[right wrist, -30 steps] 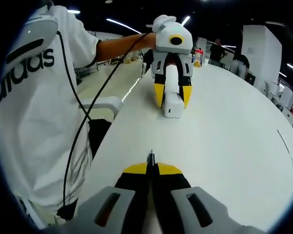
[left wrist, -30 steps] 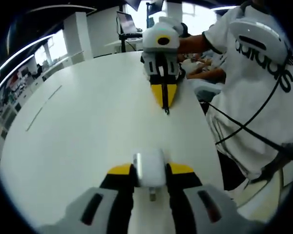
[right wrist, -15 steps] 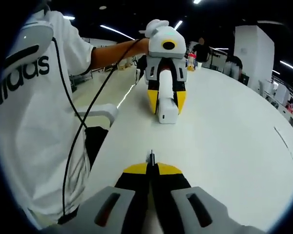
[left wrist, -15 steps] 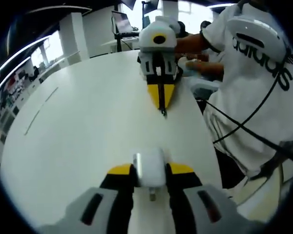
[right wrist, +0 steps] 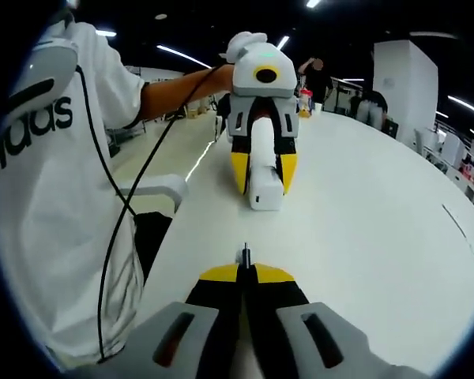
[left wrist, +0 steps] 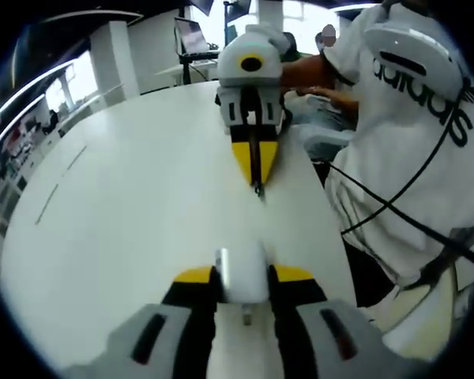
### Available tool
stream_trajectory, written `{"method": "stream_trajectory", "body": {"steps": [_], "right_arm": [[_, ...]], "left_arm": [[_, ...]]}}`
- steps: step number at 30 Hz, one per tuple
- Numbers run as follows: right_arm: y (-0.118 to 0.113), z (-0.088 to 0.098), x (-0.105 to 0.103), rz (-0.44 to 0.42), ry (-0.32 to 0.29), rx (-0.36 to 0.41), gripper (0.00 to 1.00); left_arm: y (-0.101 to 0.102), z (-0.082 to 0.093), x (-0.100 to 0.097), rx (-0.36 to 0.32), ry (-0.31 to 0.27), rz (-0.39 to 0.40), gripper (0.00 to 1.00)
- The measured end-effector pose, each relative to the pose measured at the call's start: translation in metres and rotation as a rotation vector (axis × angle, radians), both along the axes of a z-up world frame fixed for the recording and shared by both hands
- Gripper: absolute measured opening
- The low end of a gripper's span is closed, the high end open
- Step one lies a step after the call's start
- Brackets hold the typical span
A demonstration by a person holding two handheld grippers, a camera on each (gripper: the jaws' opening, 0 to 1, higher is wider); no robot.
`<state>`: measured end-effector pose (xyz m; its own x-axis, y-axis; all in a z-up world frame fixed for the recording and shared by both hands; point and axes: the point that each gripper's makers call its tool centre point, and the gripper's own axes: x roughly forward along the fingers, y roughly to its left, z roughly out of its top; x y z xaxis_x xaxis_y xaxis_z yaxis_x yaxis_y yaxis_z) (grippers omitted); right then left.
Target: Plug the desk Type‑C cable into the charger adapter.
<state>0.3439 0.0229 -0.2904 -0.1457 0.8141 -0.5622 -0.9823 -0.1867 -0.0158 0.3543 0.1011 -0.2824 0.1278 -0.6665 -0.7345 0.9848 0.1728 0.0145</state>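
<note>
Two grippers were held nose to nose above the white table (left wrist: 126,205), the left gripper (left wrist: 243,276) clamped on the white charger adapter (left wrist: 242,272) and the right gripper (right wrist: 245,272) pinched on the Type-C cable plug (right wrist: 246,254), aimed straight at the adapter, apart.

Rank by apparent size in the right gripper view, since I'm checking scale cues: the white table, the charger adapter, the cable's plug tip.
1. white table
2. charger adapter, held farther off
3. plug tip, smallest despite being nearest the camera
</note>
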Motion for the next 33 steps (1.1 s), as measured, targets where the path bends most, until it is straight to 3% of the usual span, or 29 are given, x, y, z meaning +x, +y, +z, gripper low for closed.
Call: {"method": "stream_trajectory", "body": {"steps": [33], "right_arm": [[0.032, 0.006, -0.003, 0.0, 0.003, 0.007, 0.02]], "left_arm": [[-0.016, 0.0, -0.009, -0.015, -0.001, -0.021, 0.25]]}}
